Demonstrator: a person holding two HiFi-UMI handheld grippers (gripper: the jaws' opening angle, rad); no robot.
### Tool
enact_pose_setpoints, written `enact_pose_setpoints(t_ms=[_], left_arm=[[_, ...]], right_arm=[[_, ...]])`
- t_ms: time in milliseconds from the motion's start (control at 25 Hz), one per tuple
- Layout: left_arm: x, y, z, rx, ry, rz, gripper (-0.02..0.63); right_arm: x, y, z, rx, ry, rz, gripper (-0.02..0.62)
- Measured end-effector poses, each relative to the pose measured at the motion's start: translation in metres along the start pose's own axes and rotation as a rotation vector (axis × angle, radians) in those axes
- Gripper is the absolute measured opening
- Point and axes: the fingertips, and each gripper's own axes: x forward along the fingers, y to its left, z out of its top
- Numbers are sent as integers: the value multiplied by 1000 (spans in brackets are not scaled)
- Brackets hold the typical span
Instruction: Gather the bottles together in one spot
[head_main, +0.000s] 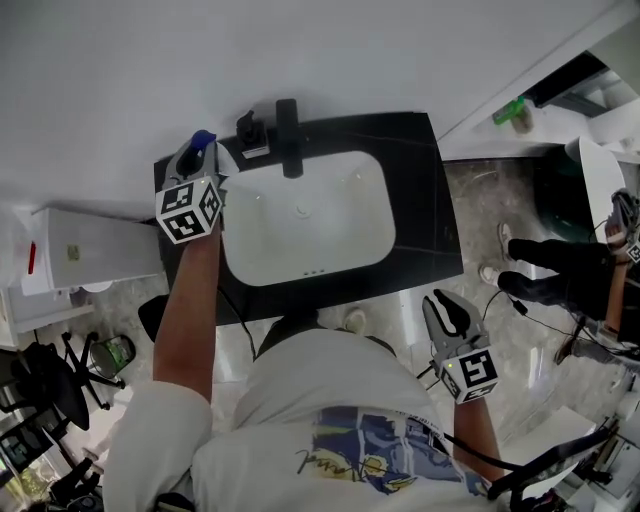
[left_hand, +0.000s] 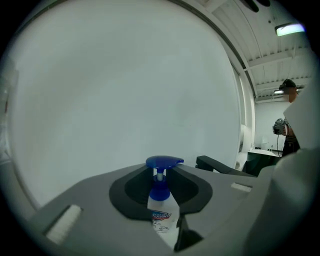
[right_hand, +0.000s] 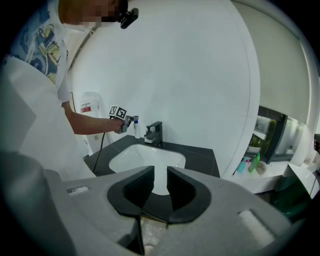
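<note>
- The left gripper (left_hand: 160, 175) is clamped on a white pump bottle (left_hand: 162, 207). The bottle stands upright between the jaws, and its blue pump head pokes out just above them.
- Beyond these jaws there is only a plain white wall (left_hand: 125, 90). The black faucet (left_hand: 215, 164) shows just off the right jaw.
- In the head view the held bottle is over the back left corner of the black countertop (head_main: 430, 200), beside the faucet.
- The right gripper (right_hand: 160, 170) holds nothing, and its jaws stand a narrow gap apart.
- Straight ahead of these jaws and lower lies the white sink (right_hand: 147, 160), set into the black top. The pale marbled floor (head_main: 500, 330) shows under the jaws.
- Far to the right of the right jaws, well apart from the held bottle, a green bottle (right_hand: 255, 162) stands on a white ledge (right_hand: 260, 182). Other small items beside it are too small to tell.
</note>
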Motion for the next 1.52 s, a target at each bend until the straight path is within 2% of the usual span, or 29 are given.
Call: enact_pose_setpoints(t_ms=[280,520,1040,1240,1360,1520], left_arm=[[38,33,-15,-47,2,91,78],[61,47,-35,-81,4,130,80],[53,44,-41,-64,-55,180,92],[56,37,-44,-48,-56,152,167],[54,39,-50,-58,-38,163,231],[44,39,-54,-47,-22,157,241]], right_arm=[[-2,0,-2,23,41,-49,77],[-2,2,-3,29,86,-79,77],[5,2,3,26,88,-72,77],[8,-1,3,25,95,-67,77],[9,1,2,25,91,-61,77],[9,2,3,24,82,-54,77]])
